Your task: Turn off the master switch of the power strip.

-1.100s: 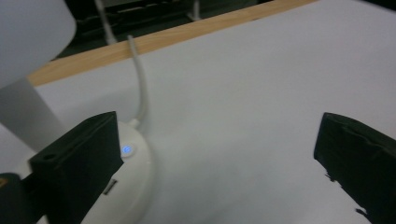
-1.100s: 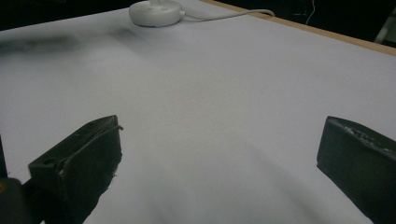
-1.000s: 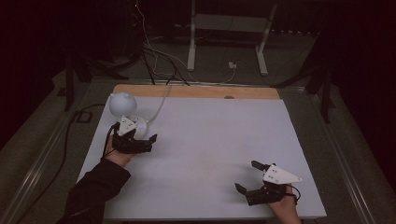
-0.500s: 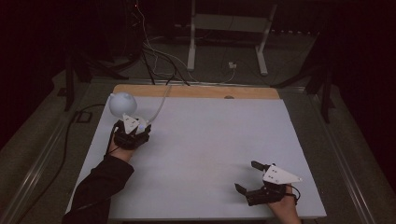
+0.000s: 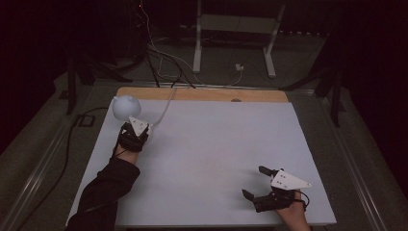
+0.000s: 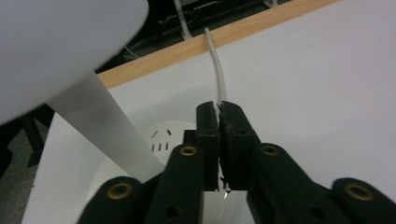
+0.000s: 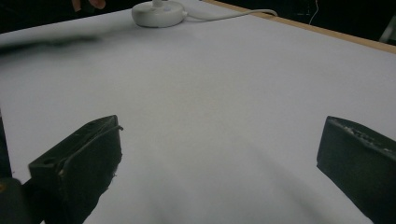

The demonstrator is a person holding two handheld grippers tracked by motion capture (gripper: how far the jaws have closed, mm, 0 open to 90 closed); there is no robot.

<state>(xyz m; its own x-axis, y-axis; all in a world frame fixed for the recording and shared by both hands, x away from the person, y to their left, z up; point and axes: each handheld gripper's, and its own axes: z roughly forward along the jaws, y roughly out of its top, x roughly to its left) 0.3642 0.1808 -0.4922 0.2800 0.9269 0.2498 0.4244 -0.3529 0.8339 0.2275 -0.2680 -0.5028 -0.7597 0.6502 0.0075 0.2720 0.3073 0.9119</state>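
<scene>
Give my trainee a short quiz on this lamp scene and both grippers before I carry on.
1. True or false: the right gripper has its jaws wide open.
2. Which corner of the table holds the white lamp? A near right, B far left, C far right.
3. Fill in: the left gripper, over the lamp's round base, is ___.
Key: 1 true; 2 B; 3 shut.
</scene>
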